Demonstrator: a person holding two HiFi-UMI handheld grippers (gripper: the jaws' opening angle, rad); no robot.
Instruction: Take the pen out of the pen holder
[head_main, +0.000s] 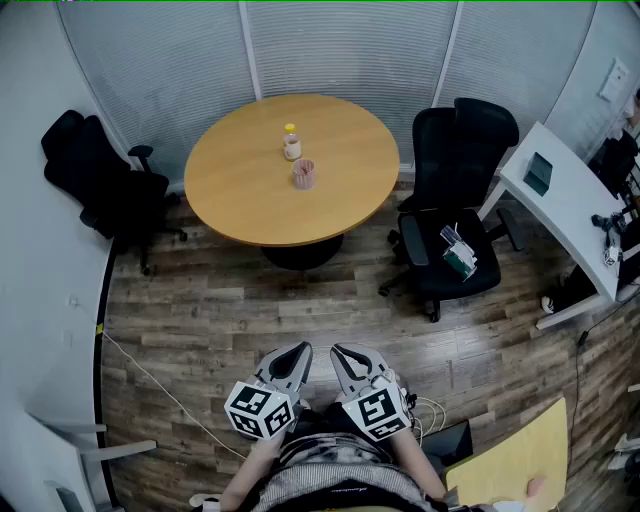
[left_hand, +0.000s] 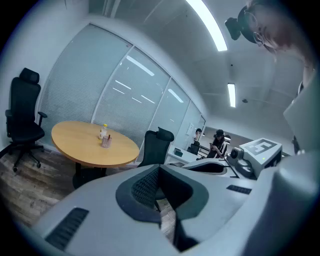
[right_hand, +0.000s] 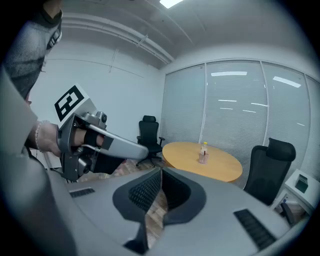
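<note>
- Jaws of the left gripper (head_main: 292, 360) are pressed together at the tips with nothing between them; its own view shows only floor through the slit lower down.
- Jaws of the right gripper (head_main: 348, 362) are likewise closed on nothing.
- Both grippers are held low and close to the person's body at the bottom of the head view. They sit side by side, tips pointing forward toward the round counter (head_main: 235, 190) and leaning slightly toward each other.
- The pen holder (head_main: 304, 174) stands upright near the middle of the counter, just beside a small bottle (head_main: 291, 143) with a yellow cap. It is well apart from both grippers, across a stretch of wooden floor (head_main: 220, 320).
- The pen itself is too small to pick out clearly in any view.
- Only the head view shows a white desk (head_main: 560, 200) at the right and a black chair (head_main: 455, 250) with small items on its seat.
- Only the left gripper view shows two people (left_hand: 216, 142) far off in a further room, with the right gripper's marker cube at its right edge.
- Only the right gripper view shows the hand (right_hand: 44, 139) wrapped round the left gripper's handle, and another black chair (right_hand: 148, 132) beyond the counter.
</note>
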